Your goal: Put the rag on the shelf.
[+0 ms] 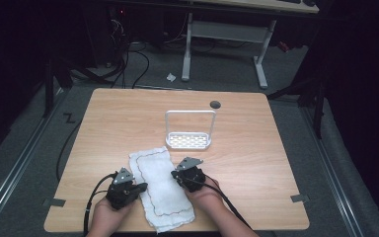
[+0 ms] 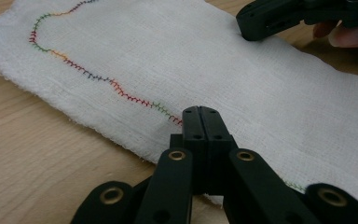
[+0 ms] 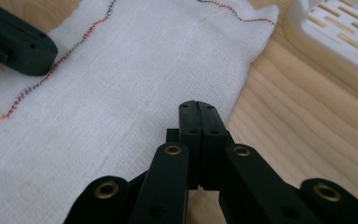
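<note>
A white cloth [image 1: 160, 186] with multicoloured stitching lay flat at the near edge of the wooden table [image 1: 256, 163], its near end reaching that edge. On either side of it sat a hand-held tool, and nobody had told us the job, so this was guesswork: it looked like the very start, both tools poised before any grab.

The left gripper [image 2: 200, 114] had its jaws pressed together, tips over the cloth's stitched hem, holding nothing. The right gripper [image 3: 198, 109] was likewise closed and empty, tips at the cloth's opposite long edge, just beside bare wood.

Farther back, towards the middle of the table, stood a small white slotted tray with a tall hoop handle [image 1: 189, 139], well apart from the cloth.

Next move, I reckoned: both jaws would need to spread, then pinch an edge each, perhaps to fold or lift.

No brand, label or writing could be read anywhere.
</note>
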A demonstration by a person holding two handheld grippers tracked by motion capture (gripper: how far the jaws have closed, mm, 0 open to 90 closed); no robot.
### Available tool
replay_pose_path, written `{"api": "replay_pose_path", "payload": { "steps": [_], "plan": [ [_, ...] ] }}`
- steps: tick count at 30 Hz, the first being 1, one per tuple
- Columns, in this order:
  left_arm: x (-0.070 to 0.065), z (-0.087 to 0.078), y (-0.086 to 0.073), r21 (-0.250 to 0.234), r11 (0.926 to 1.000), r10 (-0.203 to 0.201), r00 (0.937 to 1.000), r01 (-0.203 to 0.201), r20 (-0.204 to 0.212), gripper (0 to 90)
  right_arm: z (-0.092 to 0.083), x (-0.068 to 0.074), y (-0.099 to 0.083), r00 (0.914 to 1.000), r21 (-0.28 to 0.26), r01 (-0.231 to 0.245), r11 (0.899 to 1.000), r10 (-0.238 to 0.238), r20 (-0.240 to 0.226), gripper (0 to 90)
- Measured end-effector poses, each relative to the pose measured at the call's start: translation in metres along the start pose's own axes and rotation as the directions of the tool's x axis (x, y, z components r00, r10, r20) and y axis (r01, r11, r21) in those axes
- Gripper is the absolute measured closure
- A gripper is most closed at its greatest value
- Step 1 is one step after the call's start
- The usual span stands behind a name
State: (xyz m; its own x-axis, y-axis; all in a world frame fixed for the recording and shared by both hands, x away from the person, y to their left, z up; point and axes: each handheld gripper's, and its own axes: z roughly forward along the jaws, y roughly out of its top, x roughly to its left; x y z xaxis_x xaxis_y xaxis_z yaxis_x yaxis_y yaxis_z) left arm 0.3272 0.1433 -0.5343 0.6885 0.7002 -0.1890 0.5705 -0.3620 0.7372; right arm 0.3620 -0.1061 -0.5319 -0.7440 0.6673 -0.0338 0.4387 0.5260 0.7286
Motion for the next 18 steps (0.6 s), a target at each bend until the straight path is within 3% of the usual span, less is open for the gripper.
{"api": "replay_pose_path", "payload": {
  "steps": [3, 6, 10, 14, 15, 18],
  "plan": [
    [-0.005, 0.001, 0.001, 0.011, 0.9997, 0.020, 0.9997, -0.021, 0.012, 90.0, -0.008, 0.002, -0.009, 1.0000, -0.010, 0.008, 1.000, -0.008, 0.003, 90.0],
    [-0.017, 0.007, 0.003, 0.025, 0.9981, 0.055, 0.9970, -0.057, 0.055, 90.0, -0.026, 0.006, -0.026, 0.9999, -0.011, 0.011, 1.000, -0.010, 0.010, 90.0],
    [-0.027, 0.018, 0.009, 0.030, 0.9974, 0.062, 0.9933, -0.065, 0.097, 90.0, -0.044, 0.006, -0.043, 0.9998, -0.006, 0.001, 1.000, 0.000, 0.017, 90.0],
    [-0.036, 0.028, 0.015, 0.029, 0.9958, 0.083, 0.9902, -0.087, 0.112, 90.0, -0.058, 0.002, -0.056, 0.9995, -0.007, -0.022, 1.000, 0.022, 0.022, 90.0],
    [-0.041, 0.035, 0.020, 0.033, 0.9922, 0.116, 0.9862, -0.120, 0.118, 90.0, -0.066, -0.002, -0.064, 0.9991, -0.009, -0.033, 0.999, 0.033, 0.028, 90.0],
    [-0.048, 0.041, 0.024, 0.024, 0.9927, 0.114, 0.9851, -0.118, 0.129, 90.0, -0.075, -0.007, -0.072, 0.9981, -0.010, -0.048, 0.999, 0.048, 0.040, 90.0]
  ]
}}
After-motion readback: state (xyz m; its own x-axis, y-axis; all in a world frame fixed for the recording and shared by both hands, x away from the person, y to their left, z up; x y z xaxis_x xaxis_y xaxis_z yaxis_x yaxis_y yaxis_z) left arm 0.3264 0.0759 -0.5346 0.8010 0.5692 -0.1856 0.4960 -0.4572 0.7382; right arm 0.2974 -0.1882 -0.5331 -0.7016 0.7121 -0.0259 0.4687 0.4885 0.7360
